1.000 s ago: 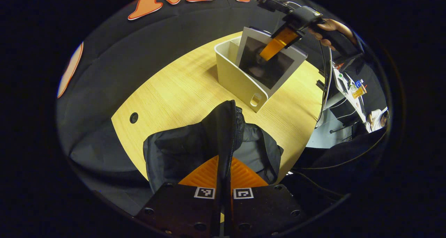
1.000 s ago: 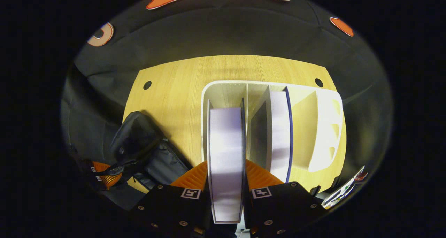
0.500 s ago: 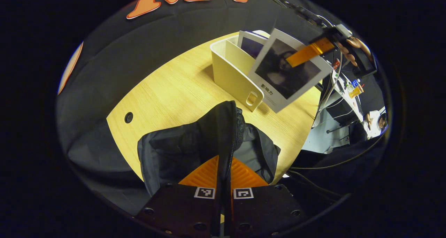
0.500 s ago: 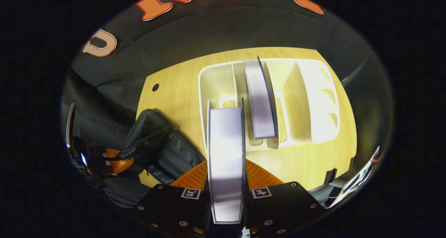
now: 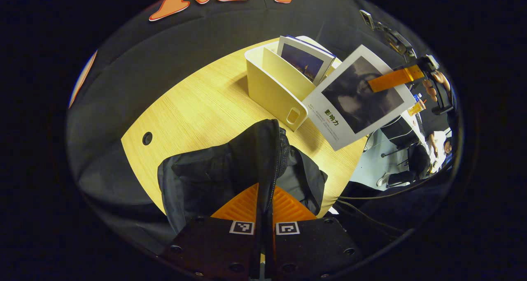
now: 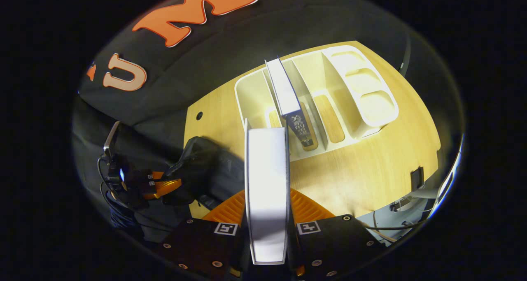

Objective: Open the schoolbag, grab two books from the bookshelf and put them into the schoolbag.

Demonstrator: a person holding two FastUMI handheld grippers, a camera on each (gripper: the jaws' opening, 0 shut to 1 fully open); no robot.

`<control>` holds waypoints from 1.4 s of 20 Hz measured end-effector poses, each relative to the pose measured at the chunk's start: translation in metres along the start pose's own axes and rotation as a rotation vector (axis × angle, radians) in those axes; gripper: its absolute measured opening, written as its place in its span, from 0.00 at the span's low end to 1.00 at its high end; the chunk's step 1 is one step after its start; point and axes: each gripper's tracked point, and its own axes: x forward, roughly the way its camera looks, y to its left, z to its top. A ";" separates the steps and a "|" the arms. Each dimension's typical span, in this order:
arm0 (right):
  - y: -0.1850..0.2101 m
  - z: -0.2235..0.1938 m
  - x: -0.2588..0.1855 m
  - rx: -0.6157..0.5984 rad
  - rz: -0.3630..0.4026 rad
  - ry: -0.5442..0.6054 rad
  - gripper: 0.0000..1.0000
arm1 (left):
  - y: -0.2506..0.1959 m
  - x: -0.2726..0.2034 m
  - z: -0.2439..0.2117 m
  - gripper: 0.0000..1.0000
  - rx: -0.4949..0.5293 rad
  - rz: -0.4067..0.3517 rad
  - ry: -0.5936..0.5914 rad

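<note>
My left gripper [image 5: 264, 198] is shut on the raised flap of the black schoolbag [image 5: 214, 178], which sits at the table's near edge; the same gripper [image 6: 162, 186] and bag [image 6: 201, 170] also appear low on the left in the right gripper view. My right gripper [image 6: 266, 207] is shut on a grey-covered book [image 6: 266, 190], seen edge-on between its orange fingers. That book [image 5: 358, 96] hangs in the air to the right of the cream bookshelf [image 5: 273, 94], held by the right gripper [image 5: 395, 78]. A second book [image 5: 304, 59] stands in the bookshelf [image 6: 251, 91], its page edge [image 6: 284, 91] facing up.
The wooden table [image 5: 197, 104] has a cable hole [image 5: 147, 138] at its left. Beyond the table's right edge lie cables [image 5: 370, 194] and a desk with clutter [image 5: 418, 106]. A person's hand [image 5: 436, 87] grips the right gripper's handle.
The right gripper has lifted the grey-covered book out of the bookshelf and carried it up and to the right, clear of the shelf. The left gripper stays shut on the bag flap.
</note>
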 end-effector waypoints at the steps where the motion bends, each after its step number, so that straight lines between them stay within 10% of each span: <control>1: -0.001 -0.009 -0.001 0.024 0.016 -0.003 0.37 | -0.002 0.000 0.000 0.05 -0.001 -0.007 -0.002; 28: 0.110 -0.061 0.120 0.269 0.488 -0.058 0.37 | -0.010 -0.011 0.037 0.05 -0.183 -0.048 -0.147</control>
